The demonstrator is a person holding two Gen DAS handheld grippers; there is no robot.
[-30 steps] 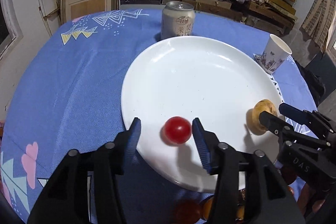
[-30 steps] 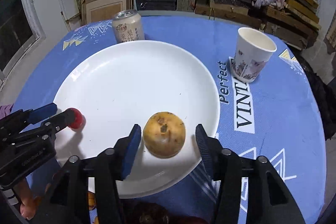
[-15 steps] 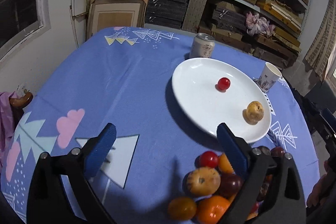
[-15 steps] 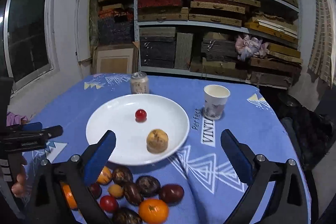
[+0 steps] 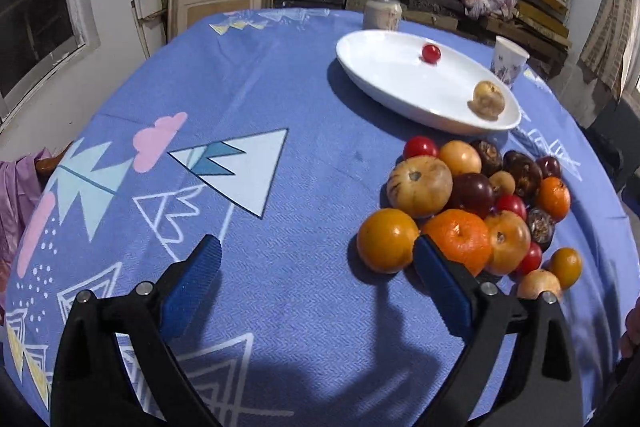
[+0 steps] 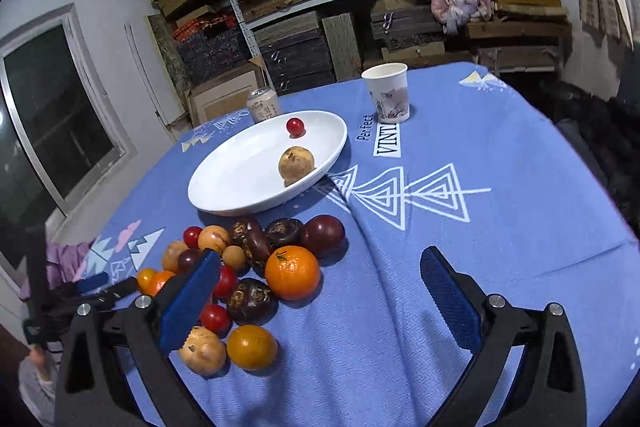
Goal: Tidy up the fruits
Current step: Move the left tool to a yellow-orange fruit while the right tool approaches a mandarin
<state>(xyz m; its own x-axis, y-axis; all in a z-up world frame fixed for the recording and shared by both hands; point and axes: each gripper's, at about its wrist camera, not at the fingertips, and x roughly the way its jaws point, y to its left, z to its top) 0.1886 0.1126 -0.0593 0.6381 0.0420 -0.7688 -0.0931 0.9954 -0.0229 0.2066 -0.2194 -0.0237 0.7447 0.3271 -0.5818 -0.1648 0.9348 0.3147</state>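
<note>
A white plate (image 5: 384, 75) (image 6: 240, 179) holds a red cherry tomato (image 5: 431, 53) (image 6: 295, 127) and a tan round fruit (image 5: 488, 99) (image 6: 296, 163). A pile of mixed fruit (image 5: 472, 203) (image 6: 248, 267) lies on the blue cloth in front of the plate, with oranges, cherry tomatoes and dark passion fruits. My left gripper (image 5: 316, 275) is open and empty above the cloth, left of the pile; its right finger is beside an orange (image 5: 458, 241). My right gripper (image 6: 320, 291) is open and empty over the pile's right side, near an orange (image 6: 293, 271).
A drink can (image 5: 382, 13) (image 6: 263, 105) stands behind the plate. A paper cup (image 5: 509, 61) (image 6: 387, 93) stands to the plate's right. The round table's blue patterned cloth (image 5: 240, 107) drops off at the edges. Shelves of boxes line the back wall.
Both grippers let go of the tomato and tan fruit on the plate, opened wide and pulled back to the fruit pile at the near side of the table.
</note>
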